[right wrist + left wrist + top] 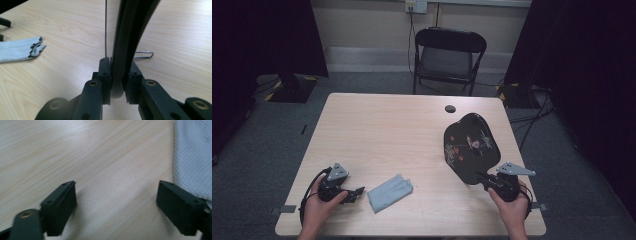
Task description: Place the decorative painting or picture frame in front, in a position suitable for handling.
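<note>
Black lacquer tray (471, 147) gripped at near rim by right tongs (117, 80), tilted up off table (387, 125). Left tongs (116, 207) open beside grey cloth (390, 192), cloth not yet picked; wiping likely left.

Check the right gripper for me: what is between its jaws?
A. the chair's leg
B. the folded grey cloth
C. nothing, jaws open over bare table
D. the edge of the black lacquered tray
D: in the right gripper view the right gripper has its jaws pressed on either side of the black tray's rim, while the grey cloth lies apart on the table.
</note>
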The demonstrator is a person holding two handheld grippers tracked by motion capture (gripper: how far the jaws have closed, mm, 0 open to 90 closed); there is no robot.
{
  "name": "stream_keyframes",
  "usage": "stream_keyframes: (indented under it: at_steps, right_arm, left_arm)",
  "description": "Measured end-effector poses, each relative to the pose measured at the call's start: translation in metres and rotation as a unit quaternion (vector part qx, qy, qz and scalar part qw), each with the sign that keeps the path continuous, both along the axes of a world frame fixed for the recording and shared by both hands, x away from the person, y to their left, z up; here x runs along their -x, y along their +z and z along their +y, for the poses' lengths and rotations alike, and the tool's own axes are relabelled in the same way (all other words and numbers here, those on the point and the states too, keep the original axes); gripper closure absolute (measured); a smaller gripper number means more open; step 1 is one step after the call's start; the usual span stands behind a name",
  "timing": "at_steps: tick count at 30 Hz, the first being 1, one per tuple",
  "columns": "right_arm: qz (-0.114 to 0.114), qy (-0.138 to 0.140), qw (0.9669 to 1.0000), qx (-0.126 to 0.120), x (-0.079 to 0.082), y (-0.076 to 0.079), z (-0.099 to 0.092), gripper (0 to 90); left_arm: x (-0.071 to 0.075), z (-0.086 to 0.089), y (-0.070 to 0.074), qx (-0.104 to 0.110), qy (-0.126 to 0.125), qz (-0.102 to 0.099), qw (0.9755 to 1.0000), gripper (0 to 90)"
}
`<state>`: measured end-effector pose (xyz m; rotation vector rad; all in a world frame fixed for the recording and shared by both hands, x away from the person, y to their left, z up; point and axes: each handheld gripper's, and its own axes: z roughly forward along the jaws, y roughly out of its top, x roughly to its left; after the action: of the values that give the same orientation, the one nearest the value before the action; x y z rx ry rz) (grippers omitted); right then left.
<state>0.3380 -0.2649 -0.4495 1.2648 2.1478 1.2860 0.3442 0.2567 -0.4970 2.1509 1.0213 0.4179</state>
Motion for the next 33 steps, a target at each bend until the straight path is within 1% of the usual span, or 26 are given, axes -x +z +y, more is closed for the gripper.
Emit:
stream_keyframes:
  at_steps: [1,3,5,6,8,11,12,13,14,15,17,18,19,20,21,22,23,24,25,26,27,28,30,31,32,33]
  right_arm:
    - [0.002,-0.002,1.0000,-0.005,0.000,0.000,-0.001,78.6]
    - [0.001,-0.006,1.0000,-0.005,0.000,0.000,-0.001,78.8]
    - [0.006,-0.006,0.9999,-0.006,0.000,0.000,0.000,78.8]
    - [0.007,-0.007,0.9999,-0.006,0.000,0.000,0.000,78.9]
    - [0.010,-0.006,0.9999,-0.003,0.001,0.001,0.000,78.9]
    - [0.011,-0.006,0.9999,-0.004,0.001,0.000,-0.001,78.8]
    - [0.010,-0.007,0.9999,-0.004,0.001,0.000,-0.001,78.9]
    - [0.009,-0.006,0.9999,-0.003,0.001,0.000,-0.001,78.8]
    - [0.009,-0.004,0.9999,-0.004,0.001,0.001,0.000,78.9]
    - [0.010,-0.003,0.9999,-0.005,0.001,0.001,0.000,78.9]
    - [0.010,-0.003,0.9999,-0.004,0.001,0.001,0.000,78.8]
    - [0.010,-0.002,0.9999,-0.004,0.001,0.001,0.000,78.9]
    - [0.010,-0.002,0.9999,-0.005,0.001,0.001,0.000,78.9]
    - [0.010,-0.002,0.9999,-0.005,0.001,0.001,0.000,78.9]
    - [0.010,-0.003,0.9999,-0.004,0.001,0.001,0.000,78.9]
    - [0.010,-0.003,0.9999,-0.003,0.001,0.001,0.000,78.9]
    - [0.010,-0.003,0.9999,-0.003,0.001,0.001,0.000,78.9]
    - [0.011,-0.002,0.9999,-0.003,0.001,0.001,0.000,78.9]
    - [0.011,-0.002,0.9999,-0.003,0.001,0.001,0.000,78.9]
    - [0.011,0.002,0.9999,-0.003,0.002,0.001,0.000,78.9]
    - [0.011,0.003,0.9999,-0.003,0.002,0.001,0.000,78.9]
    - [0.012,0.004,0.9999,-0.003,0.002,0.001,0.000,79.0]
    - [0.011,0.006,0.9999,-0.003,0.003,0.001,0.000,78.9]
    - [0.012,0.005,0.9999,-0.004,0.004,0.001,0.000,79.0]
    - [0.013,0.006,0.9999,-0.003,0.004,0.001,0.000,79.0]
    - [0.014,0.007,0.9999,-0.003,0.004,0.001,0.000,78.9]
  left_arm:
    - [0.000,-0.001,0.001,-0.004,-0.001,0.004,1.0000,16.4]
    - [0.001,-0.002,0.003,-0.014,-0.013,0.008,0.9998,16.4]
    - [0.002,-0.006,0.006,-0.008,-0.018,0.017,0.9997,16.4]
    - [0.003,-0.007,0.008,-0.001,-0.019,0.017,0.9997,16.4]
    - [0.004,-0.009,0.013,0.007,-0.025,0.018,0.9995,16.2]
    - [0.006,-0.014,0.018,0.010,-0.038,0.023,0.9990,16.1]
    - [0.007,-0.016,0.020,0.014,-0.040,0.027,0.9988,16.1]
    - [0.007,-0.016,0.020,0.014,-0.040,0.027,0.9988,16.1]
    - [0.009,-0.021,0.022,0.020,-0.044,0.033,0.9983,16.1]
    - [0.010,-0.023,0.024,0.022,-0.050,0.036,0.9978,16.1]
    - [0.012,-0.027,0.027,0.027,-0.060,0.035,0.9972,16.1]
    - [0.012,-0.030,0.028,0.033,-0.058,0.038,0.9970,16.1]
    - [0.013,-0.033,0.029,0.035,-0.058,0.042,0.9968,16.1]
    - [0.014,-0.035,0.030,0.037,-0.064,0.043,0.9963,16.2]
    - [0.014,-0.035,0.030,0.037,-0.064,0.043,0.9963,16.2]
    - [0.016,-0.040,0.032,0.041,-0.077,0.041,0.9953,16.6]
    - [0.016,-0.040,0.032,0.041,-0.077,0.041,0.9953,17.7]
    - [0.019,-0.045,0.034,0.036,-0.088,0.040,0.9946,19.8]
    - [0.019,-0.045,0.034,0.036,-0.088,0.040,0.9946,22.2]
    - [0.020,-0.049,0.034,0.042,-0.101,0.041,0.9932,24.1]
    - [0.021,-0.052,0.034,0.040,-0.105,0.042,0.9928,25.5]
    - [0.021,-0.053,0.035,0.032,-0.111,0.039,0.9925,26.4]
    - [0.023,-0.058,0.034,0.035,-0.118,0.042,0.9915,29.3]
    - [0.023,-0.058,0.034,0.035,-0.118,0.042,0.9915,30.4]
    - [0.024,-0.062,0.034,0.026,-0.127,0.043,0.9907,31.7]
    - [0.024,-0.062,0.034,0.026,-0.127,0.043,0.9907,33.5]
